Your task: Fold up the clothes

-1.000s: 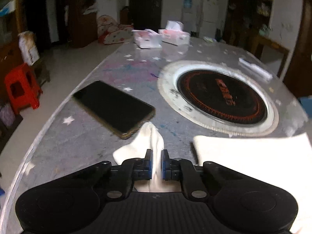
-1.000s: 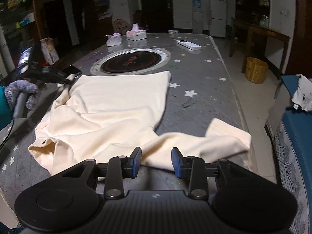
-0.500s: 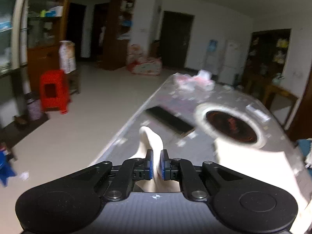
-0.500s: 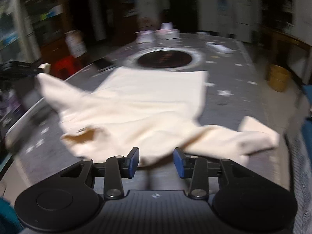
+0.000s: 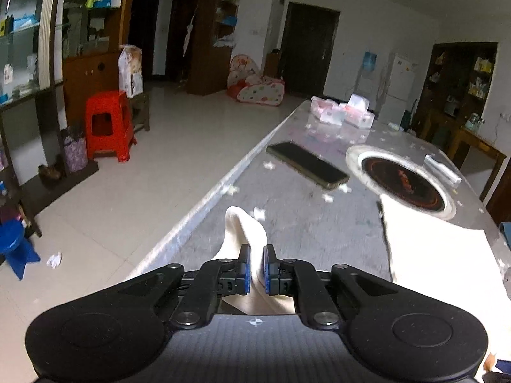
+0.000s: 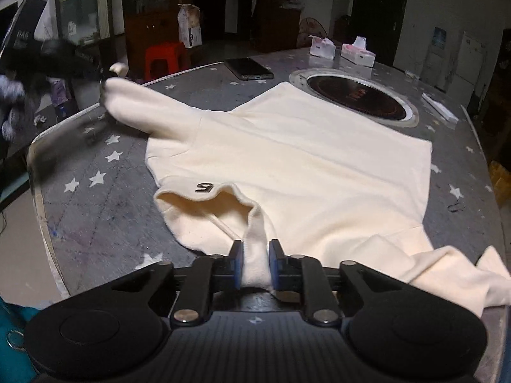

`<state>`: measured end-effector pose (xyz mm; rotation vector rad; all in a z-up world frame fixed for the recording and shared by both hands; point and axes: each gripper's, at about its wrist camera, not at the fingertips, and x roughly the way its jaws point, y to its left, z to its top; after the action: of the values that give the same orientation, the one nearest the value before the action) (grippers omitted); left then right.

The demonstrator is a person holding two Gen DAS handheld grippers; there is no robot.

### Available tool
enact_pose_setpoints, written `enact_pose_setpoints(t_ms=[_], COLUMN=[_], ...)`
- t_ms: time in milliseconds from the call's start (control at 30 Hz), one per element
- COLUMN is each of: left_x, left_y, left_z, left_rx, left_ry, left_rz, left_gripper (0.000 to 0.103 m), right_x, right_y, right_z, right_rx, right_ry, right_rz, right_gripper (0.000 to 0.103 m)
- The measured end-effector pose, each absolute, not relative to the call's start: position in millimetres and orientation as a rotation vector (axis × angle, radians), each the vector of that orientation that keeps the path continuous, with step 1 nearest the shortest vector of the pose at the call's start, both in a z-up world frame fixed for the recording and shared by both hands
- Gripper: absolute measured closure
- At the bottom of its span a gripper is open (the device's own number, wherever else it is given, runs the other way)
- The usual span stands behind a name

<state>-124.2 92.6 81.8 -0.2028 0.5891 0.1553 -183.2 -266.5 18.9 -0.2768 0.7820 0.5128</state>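
Cream sweatshirt (image 6: pixel 287 146) spread across the star-patterned counter (image 6: pixel 105 198), hem toward the round inset hob (image 6: pixel 357 99). Left tool (image 5: pixel 254 265) clamped on one sleeve end, raised off the counter near its left edge. Right tool (image 6: pixel 254 255) closed on a strip of fabric at the near neckline. Body running lengthwise away from the right tool; second sleeve (image 6: pixel 453 271) trailing low right, nearer the right tool.

shirt (image 6: pixel 287 146): soft matt cloth | table (image 6: pixel 105 210): glossy | tongs (image 6: pixel 255 263): matt plastic
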Motion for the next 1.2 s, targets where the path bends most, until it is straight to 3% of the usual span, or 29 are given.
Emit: enact_pose_setpoints(t_ms=[233,367,467,533,733,1000,1133,1200], left_x=[-122,-124,-128,-129,-126,-129,-129,-131], left_y=[101,108,121,127,135,60,-2,-39], left_z=[76,56,55,56,61,71,73,74], left_rx=[-0.164,-0.159,-0.157,-0.142,-0.15,-0.093,-0.052,-0.013], left_ry=[0.644,0.712,0.713,0.697,0.68,0.686,0.709,0.714], left_rz=[0.179,0.231,0.274,0.307,0.337,0.036,-0.204,-0.33], left_gripper=[0.09,0.088,0.088,0.089,0.09,0.089,0.08,0.071], right_x=[-208,-221,-227,-223,-186,-133,-126,-122], right_y=[-290,-290,-300,-316,-386,-447,-467,-477], right_z=[43,34,45,55,59,45,34,28], right_rx=[-0.296,-0.297,-0.251,-0.2,-0.048,0.035,0.125,0.17], right_ry=[0.841,0.896,0.862,0.823,0.77,0.772,0.79,0.799], right_rz=[0.616,0.671,0.669,0.613,0.264,0.016,-0.023,-0.042], right_gripper=[0.098,0.088,0.086,0.079,0.078,0.078,0.078,0.078])
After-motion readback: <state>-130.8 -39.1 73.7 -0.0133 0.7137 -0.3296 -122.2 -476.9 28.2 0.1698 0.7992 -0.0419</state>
